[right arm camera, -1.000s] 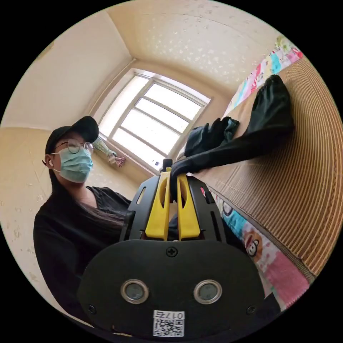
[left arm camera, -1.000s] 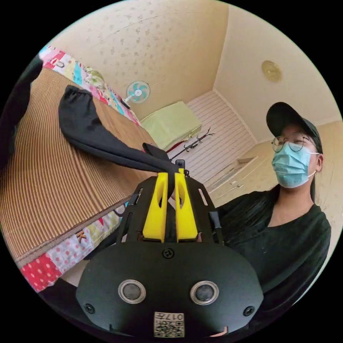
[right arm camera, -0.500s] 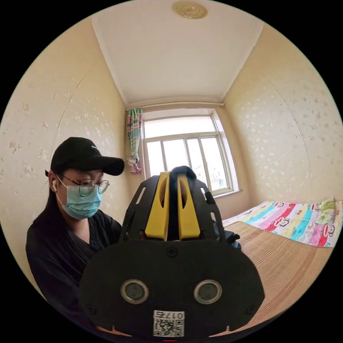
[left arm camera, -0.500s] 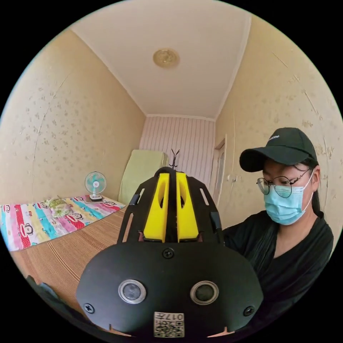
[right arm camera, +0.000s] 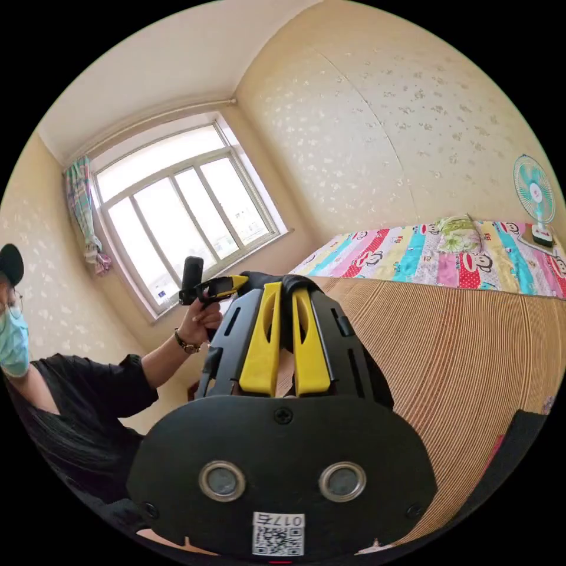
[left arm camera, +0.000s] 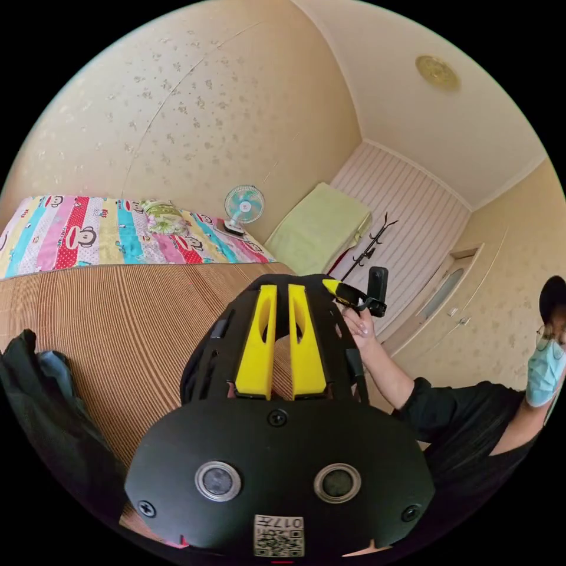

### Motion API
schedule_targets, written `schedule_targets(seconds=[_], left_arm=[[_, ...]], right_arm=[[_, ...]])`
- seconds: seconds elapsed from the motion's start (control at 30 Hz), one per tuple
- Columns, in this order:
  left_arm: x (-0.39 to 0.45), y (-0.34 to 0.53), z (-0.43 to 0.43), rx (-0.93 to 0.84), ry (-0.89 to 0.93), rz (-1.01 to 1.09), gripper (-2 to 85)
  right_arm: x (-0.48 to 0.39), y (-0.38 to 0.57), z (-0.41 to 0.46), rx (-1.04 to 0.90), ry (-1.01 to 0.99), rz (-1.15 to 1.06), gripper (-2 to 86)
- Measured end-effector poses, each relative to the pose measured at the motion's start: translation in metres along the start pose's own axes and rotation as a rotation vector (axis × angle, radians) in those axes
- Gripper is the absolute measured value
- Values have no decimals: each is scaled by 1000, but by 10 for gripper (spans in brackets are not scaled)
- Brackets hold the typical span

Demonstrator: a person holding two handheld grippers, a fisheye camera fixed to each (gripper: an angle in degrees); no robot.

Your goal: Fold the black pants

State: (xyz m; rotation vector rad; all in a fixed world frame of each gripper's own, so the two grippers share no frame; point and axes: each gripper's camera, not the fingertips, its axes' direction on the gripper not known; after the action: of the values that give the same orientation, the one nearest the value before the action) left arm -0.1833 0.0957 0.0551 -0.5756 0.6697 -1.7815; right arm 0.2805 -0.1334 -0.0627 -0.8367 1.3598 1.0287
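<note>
In the left gripper view, my left gripper (left arm camera: 282, 295) has its two yellow jaws close together, clamped on a fold of the black fabric pants (left arm camera: 306, 315), which drapes over the jaw tips and down both sides of the gripper. Beyond it lies the ribbed tan woven mat (left arm camera: 118, 318), with a wide bare stretch running up to its far edge, where the striped cartoon-print bedsheet (left arm camera: 88, 233) begins. One dark crumpled garment (left arm camera: 41, 401) sits at the mat's left side, well apart from my jaws. On the sheet near the wall I count one small teal desk fan (left arm camera: 243, 206) and one green patterned bundle (left arm camera: 162, 217). To the right the right gripper (left arm camera: 354, 295) shows, held in the person's hand (left arm camera: 361, 327).

In the right gripper view, my right gripper (right arm camera: 284, 298) has its two yellow jaws together too, pinching the black pants (right arm camera: 292, 288) bunched over the tips. The mat (right arm camera: 471, 354) spreads open to the right, up to the sheet's edge (right arm camera: 413, 259). The one fan (right arm camera: 533, 194) stands at far right. The left gripper (right arm camera: 221, 286) appears at left in a hand (right arm camera: 200, 318) wearing one wristwatch (right arm camera: 184, 345).
</note>
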Motion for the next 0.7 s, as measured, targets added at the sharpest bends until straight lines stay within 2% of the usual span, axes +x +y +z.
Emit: schedule_targets(seconds=[0.13, 0.23, 0.3, 0.37, 0.43, 0.5, 0.57, 0.7], left_arm=[[-2, 145, 42, -190, 131, -162, 49], [5, 227, 49, -245, 194, -308, 70], [0, 253, 37, -213, 192, -377, 84], [-14, 263, 16, -114, 130, -463, 109], [-38, 256, -3, 24, 93, -558, 162], [-48, 236, 1, 48, 83, -519, 181], [-53, 211, 23, -20, 35, -464, 186], [-57, 187, 98, -271, -4, -451, 205]], right_arm=[[-1, 161, 16, -197, -73, 105, 17], [-20, 248, 14, -326, -111, 174, 30], [-34, 267, 7, -389, -107, 174, 42], [-37, 264, -8, -362, -67, 174, 59], [-15, 247, -28, -210, -2, 256, 102], [16, 230, -26, -157, -14, 330, 159], [50, 217, -12, -147, 3, 436, 181], [83, 209, 45, -311, 65, 628, 193]])
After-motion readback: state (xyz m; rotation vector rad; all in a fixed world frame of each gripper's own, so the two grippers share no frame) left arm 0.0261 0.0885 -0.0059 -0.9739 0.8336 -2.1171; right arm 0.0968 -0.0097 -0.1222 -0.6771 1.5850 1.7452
